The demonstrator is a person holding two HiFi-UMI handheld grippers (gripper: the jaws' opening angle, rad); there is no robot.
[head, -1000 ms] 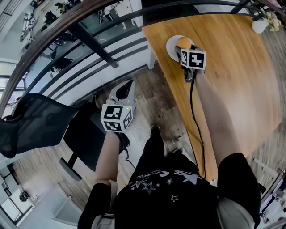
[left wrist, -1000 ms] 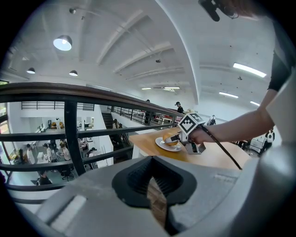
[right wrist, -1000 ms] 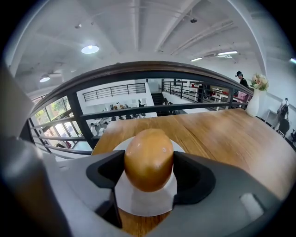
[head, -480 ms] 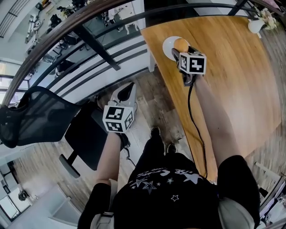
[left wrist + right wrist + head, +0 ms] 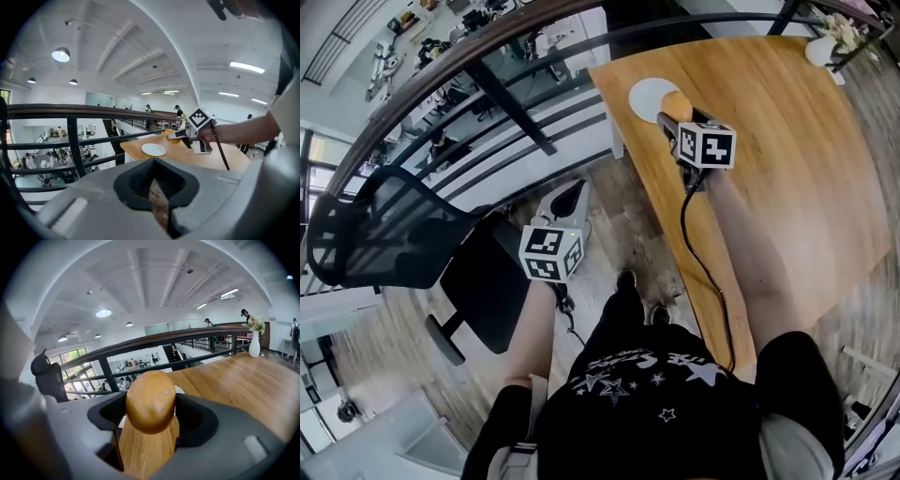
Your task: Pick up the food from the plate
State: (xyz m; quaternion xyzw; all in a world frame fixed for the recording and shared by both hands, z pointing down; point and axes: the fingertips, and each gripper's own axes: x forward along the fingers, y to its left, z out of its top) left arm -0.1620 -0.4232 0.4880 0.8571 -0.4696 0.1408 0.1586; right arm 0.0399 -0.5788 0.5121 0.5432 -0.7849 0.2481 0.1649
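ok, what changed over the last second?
The right tongs lifted the potato off the plate and drew it back toward the person. It now hangs clamped above the table, near the plate's edge, and the plate is bare. The left tongs stayed over the floor, shut and empty.

left claw [image 5: 157,197]: closed | right claw [image 5: 178,134]: grips food [image 5: 171,137] | plate [image 5: 153,149]: on table [image 5: 212,158]

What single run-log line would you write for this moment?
right gripper: shut on food | food: held clear of plate | plate: bare | left gripper: shut, empty
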